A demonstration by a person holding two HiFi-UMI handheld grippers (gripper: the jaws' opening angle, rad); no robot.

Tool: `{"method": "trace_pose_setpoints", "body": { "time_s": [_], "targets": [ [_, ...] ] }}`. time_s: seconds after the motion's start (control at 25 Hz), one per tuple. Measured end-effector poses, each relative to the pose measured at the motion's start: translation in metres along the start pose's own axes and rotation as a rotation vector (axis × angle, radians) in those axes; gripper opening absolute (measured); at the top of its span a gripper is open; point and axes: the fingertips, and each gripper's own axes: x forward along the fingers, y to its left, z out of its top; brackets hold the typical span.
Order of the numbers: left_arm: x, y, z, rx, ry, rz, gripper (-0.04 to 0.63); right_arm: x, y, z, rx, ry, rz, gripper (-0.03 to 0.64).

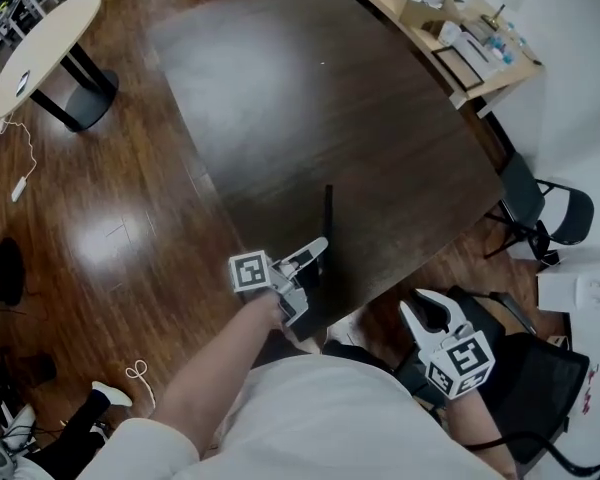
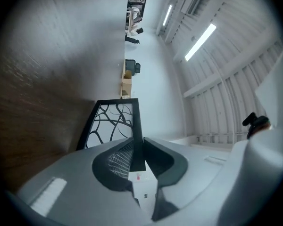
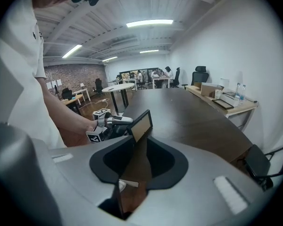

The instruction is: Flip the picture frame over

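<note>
Standing on its edge on the table [image 1: 310, 88], the picture frame [image 1: 328, 213] is pinched by the jaws of the left gripper [image 1: 316, 254]; the right gripper [image 1: 426, 310] (jaws apart, empty) is farther away.

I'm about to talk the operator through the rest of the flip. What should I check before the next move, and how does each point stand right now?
1. Left tool holds the picture frame: ok, jaws shut on its edge.
2. Frame lifted off its face: ok, it stands upright on edge above the table.
3. Frame's lower edge touching the table: cannot tell.
4. Right tool out of the way: ok, jaws apart, empty, back off the table's near edge.
5. Room to lay the frame down: ok, nothing lies on the table near it.
6. Grip firm enough to tip it over: cannot tell.
</note>
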Motion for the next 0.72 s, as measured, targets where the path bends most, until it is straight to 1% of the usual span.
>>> {"method": "trace_pose_setpoints", "body": {
  "time_s": [0.08,0.2,0.36,0.44,0.6,0.72],
  "targets": [
    [-0.01,0.0,0.006,-0.021,0.005,-0.029,0.064,0.001,0.009,0.0,0.004,0.007,-0.013,0.092],
    [-0.02,0.001,0.012,-0.031,0.029,-0.061,0.069,0.003,0.016,0.001,0.012,0.012,-0.026,0.092],
    [-0.029,0.006,0.015,-0.035,0.078,-0.066,0.072,0.001,0.022,0.002,0.026,0.02,-0.049,0.092],
    [-0.032,0.009,0.016,-0.026,0.105,-0.049,0.071,0.001,0.023,0.002,0.031,0.023,-0.06,0.092],
    [-0.037,0.017,0.018,0.018,0.161,-0.003,0.074,0.0,0.026,0.001,0.047,0.026,-0.077,0.092],
    [-0.039,0.028,0.018,0.061,0.204,0.076,0.071,0.001,0.028,-0.001,0.06,0.033,-0.085,0.092]
  ]
}}
